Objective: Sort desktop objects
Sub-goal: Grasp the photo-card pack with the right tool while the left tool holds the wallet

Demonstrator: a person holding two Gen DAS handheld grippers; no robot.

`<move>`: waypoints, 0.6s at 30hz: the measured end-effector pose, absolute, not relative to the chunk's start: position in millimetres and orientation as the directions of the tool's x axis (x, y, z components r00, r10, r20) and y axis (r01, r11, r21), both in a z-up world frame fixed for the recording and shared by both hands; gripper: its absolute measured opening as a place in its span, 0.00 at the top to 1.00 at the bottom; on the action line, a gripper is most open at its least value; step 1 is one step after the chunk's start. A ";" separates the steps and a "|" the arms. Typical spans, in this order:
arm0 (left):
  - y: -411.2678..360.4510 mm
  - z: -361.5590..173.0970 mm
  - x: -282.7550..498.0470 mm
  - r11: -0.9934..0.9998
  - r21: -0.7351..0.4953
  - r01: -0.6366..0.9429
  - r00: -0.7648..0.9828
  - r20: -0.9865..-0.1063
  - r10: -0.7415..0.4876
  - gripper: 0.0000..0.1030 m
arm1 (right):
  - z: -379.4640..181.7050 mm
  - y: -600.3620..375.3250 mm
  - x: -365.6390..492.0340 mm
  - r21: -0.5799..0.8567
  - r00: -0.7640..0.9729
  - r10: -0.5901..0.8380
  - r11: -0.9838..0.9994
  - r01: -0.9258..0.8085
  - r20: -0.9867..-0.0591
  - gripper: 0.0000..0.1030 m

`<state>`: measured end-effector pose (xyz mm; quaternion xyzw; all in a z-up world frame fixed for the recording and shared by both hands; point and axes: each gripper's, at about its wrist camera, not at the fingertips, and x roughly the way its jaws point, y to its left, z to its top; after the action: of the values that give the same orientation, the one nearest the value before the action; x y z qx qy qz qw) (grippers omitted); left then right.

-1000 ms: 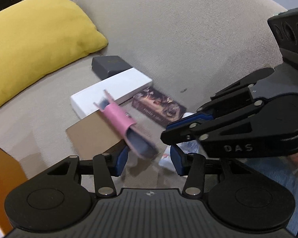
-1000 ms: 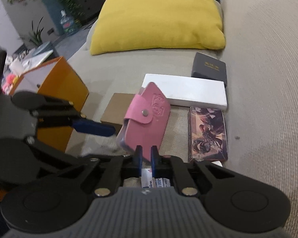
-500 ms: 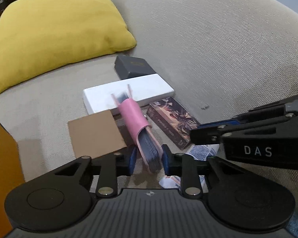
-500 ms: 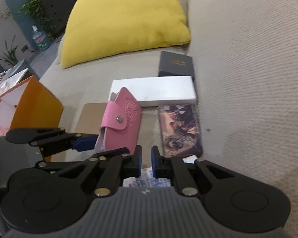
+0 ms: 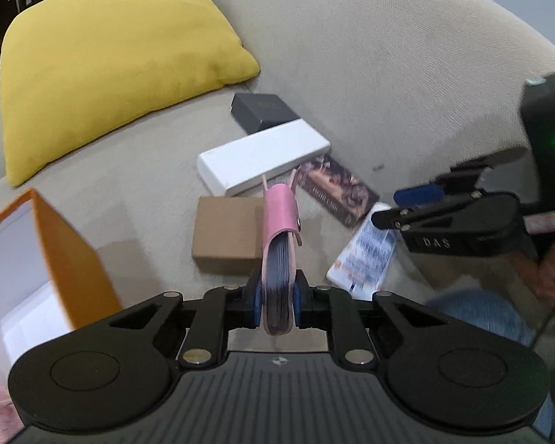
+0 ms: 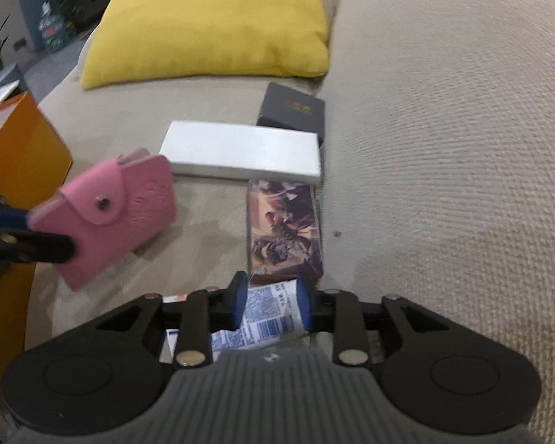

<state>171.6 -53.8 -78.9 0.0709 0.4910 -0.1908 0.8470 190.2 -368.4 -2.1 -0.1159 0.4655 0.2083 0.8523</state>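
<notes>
A pink card holder (image 5: 280,244) is gripped between the pads of the left tongs (image 5: 276,305), whose jaws are closing on it, and is held lifted clear of the beige sofa seat (image 5: 137,170), edge-on in the left wrist view and seen flat, snap flap showing, in the right wrist view (image 6: 111,211). The right tongs (image 6: 271,301) are seen with jaws opening; a white printed packet (image 6: 266,318) lies on the seat under and between the pads, and no pad is seen pressing on it.

The sorting is judged to be at an early stage. One item is in hand and apparently on its way toward the orange box (image 5: 66,255), which stands open at the left edge of the seat; its white inside is partly in view and nothing can be made out in it. Five items are left lying on the seat, close together.

Counted across both views: one pink card holder, held; one white printed packet, nearest the right tongs; one illustrated card box (image 6: 285,229), just beyond the packet; one long white box (image 6: 244,153), touching or nearly touching the far end of the illustrated one; one dark box with gold lettering (image 6: 294,109), just behind the white box near the sofa back; one brown cardboard box (image 5: 227,233), beside the white box and below the held card holder. One orange box and one yellow cushion (image 6: 211,18) are also counted, along with two tongs.
</notes>
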 end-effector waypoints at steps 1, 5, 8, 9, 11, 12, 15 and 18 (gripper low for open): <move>-51.2 -77.3 171.1 0.917 -0.067 0.393 0.435 -0.865 -0.250 0.83 | -3.3 -365.3 190.5 -0.014 0.475 0.240 0.882 -0.470 -0.846 0.64; -44.1 -75.3 170.8 0.918 -0.096 0.385 0.399 -0.880 -0.259 0.83 | -8.3 -348.8 195.5 -0.094 0.490 0.192 0.861 -0.500 -0.850 0.55; -41.2 -74.2 168.5 0.919 -0.090 0.383 0.386 -0.889 -0.248 0.83 | -13.8 -332.9 201.8 -0.170 0.507 0.147 0.833 -0.526 -0.849 0.49; -40.8 -73.7 167.6 0.918 -0.082 0.387 0.381 -0.893 -0.240 0.83 | -16.7 -328.5 204.9 -0.188 0.506 0.131 0.826 -0.531 -0.853 0.49; -40.1 -74.3 167.9 0.915 -0.076 0.396 0.362 -0.903 -0.232 0.83 | -24.0 -322.3 211.5 -0.197 0.483 0.113 0.815 -0.545 -0.868 0.49; -39.3 -75.7 169.4 0.915 -0.078 0.397 0.350 -0.908 -0.229 0.82 | -27.7 -320.6 214.4 -0.200 0.471 0.101 0.813 -0.546 -0.876 0.49; -37.0 -83.0 174.1 0.919 -0.062 0.388 0.344 -0.916 -0.207 0.82 | -40.6 -316.8 220.3 -0.241 0.458 0.048 0.800 -0.550 -0.888 0.50; -36.5 -86.6 176.4 0.923 -0.072 0.379 0.349 -0.912 -0.215 0.82 | -50.9 -309.1 216.0 -0.308 0.485 0.012 0.759 -0.573 -0.874 0.46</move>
<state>176.4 -36.5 -86.6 0.0759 0.5408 -0.1815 0.8179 216.0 -309.1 -50.9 -0.2960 0.4740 0.1807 0.8094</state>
